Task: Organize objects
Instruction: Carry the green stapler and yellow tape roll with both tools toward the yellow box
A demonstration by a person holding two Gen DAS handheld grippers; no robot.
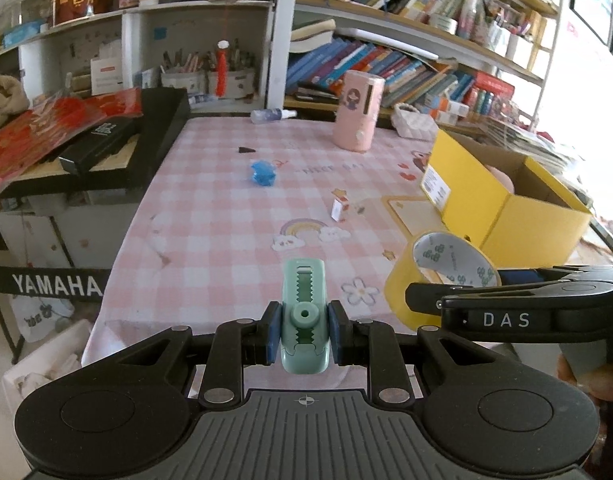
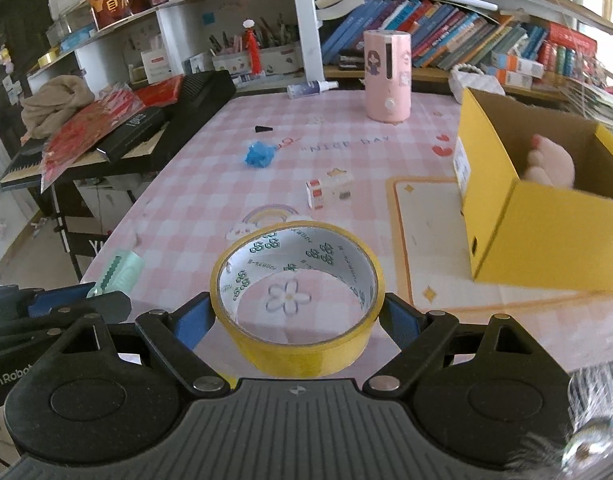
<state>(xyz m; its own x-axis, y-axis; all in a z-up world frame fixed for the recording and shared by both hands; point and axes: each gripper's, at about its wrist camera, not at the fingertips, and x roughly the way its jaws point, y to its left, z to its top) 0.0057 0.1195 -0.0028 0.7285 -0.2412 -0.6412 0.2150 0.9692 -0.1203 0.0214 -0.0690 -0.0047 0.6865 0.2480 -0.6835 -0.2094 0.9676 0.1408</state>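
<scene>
My left gripper is shut on a mint green correction tape dispenser, held above the near edge of the pink checked table. The dispenser also shows at the left of the right wrist view. My right gripper is shut on a yellow tape roll, held above the table; the roll also shows in the left wrist view, right of the left gripper. An open yellow cardboard box stands on the table at the right, with a pink plush toy inside.
On the table lie a small white and red box, a blue crumpled object, a small black piece, a spray bottle and a pink cylinder. A black keyboard stands at the left, bookshelves behind.
</scene>
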